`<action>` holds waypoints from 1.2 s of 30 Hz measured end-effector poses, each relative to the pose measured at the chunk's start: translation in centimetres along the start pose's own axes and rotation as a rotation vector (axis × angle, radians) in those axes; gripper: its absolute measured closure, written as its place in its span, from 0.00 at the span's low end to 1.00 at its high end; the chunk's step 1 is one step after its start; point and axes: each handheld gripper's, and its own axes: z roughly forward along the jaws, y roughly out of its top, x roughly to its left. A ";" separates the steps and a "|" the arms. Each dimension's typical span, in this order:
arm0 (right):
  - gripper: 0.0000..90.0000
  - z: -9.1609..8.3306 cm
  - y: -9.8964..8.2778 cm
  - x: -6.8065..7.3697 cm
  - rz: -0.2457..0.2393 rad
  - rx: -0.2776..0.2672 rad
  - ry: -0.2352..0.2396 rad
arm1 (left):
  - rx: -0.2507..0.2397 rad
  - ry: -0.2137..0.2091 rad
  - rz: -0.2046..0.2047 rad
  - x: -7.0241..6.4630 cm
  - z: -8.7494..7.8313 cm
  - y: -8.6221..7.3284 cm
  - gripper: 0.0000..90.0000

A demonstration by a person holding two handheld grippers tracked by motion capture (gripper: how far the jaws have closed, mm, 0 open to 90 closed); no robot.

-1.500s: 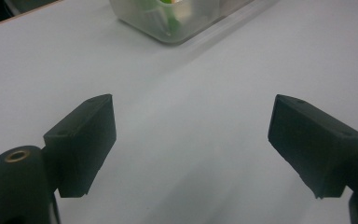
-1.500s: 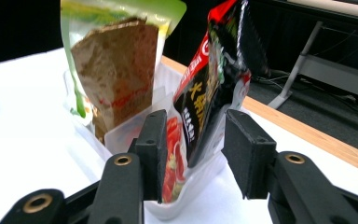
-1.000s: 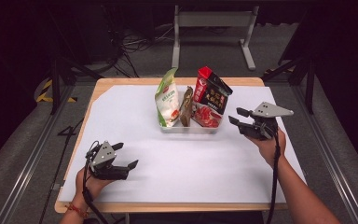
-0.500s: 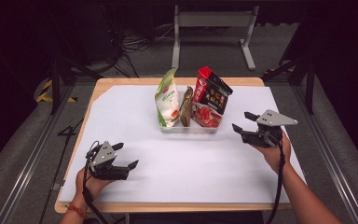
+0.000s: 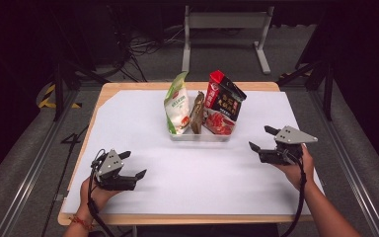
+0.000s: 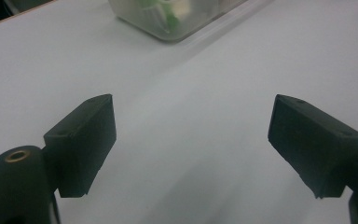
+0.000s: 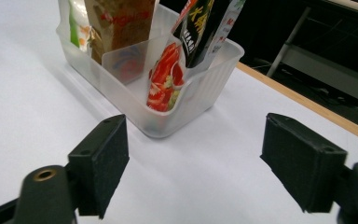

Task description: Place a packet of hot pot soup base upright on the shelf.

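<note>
- Dark floor and metal rails go all around a wooden table with a big white sheet on top. A clear plastic tub sits at the back middle of the sheet. Snack packs stand up in it: a green and white bag, a thin brown pack, a red and black pack and a red pack low in front. The tub walls probably keep the soft packs from falling over. The left gripper rests low near the front left, well apart from the tub. The right gripper hangs just right of the tub, jaws wide, and they have just been opening with nothing between them.
- Left gripper view: two black square pads stand wide apart over the smooth white sheet, holding nothing. The tub's cloudy corner shows far off at the top.
- Right gripper view: black pads stand wide apart, empty. The ribbed, see-through tub is near, just ahead. A wall inside splits it into parts. The shiny red pack leans in the near part, so it looks like the easiest one to grab.
</note>
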 end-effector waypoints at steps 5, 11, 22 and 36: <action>0.23 -0.6 -0.9 0.4 -0.027 0.009 -0.001 | 0.002 -0.003 0.003 -0.1 0.0 0.0 0.18; 0.20 -1.3 -1.9 0.6 -0.045 0.009 -0.016 | -0.004 0.001 0.001 -0.1 0.0 0.0 0.18; 0.19 -3.2 -4.3 1.0 -0.075 0.020 -0.014 | -0.005 0.005 0.000 -0.2 -0.1 0.0 0.17; 0.19 -5.1 -7.0 1.0 -0.056 0.033 -0.016 | 0.013 0.020 0.006 -0.4 -0.4 -0.3 0.17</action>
